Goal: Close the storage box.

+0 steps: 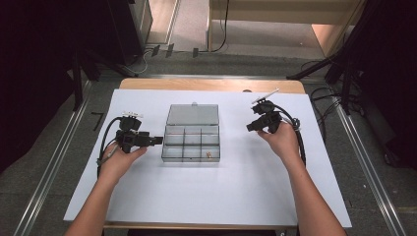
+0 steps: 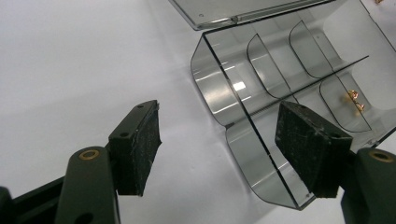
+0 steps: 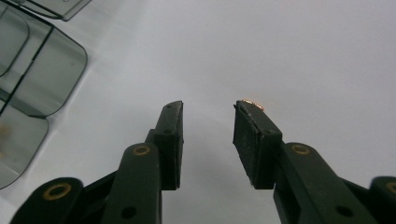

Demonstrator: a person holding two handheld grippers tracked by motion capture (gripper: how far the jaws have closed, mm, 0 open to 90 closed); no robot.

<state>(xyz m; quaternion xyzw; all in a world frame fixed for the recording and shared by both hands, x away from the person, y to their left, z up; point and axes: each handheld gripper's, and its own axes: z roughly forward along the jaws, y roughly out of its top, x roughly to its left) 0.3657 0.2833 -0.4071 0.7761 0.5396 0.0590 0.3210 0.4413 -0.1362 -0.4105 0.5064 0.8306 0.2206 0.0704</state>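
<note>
We've got the box [image 1: 191,140] open mid-table, a gold earring [image 2: 355,100] in its near-right cell. Left gripper [image 2: 233,144] gapes wide at the box's end wall; right gripper [image 3: 208,135], part-open, hangs over a gold piece [image 3: 253,103] — next, we judge, pinch it.

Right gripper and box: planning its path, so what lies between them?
Bare white table in the high view between the right gripper and the box.
</note>
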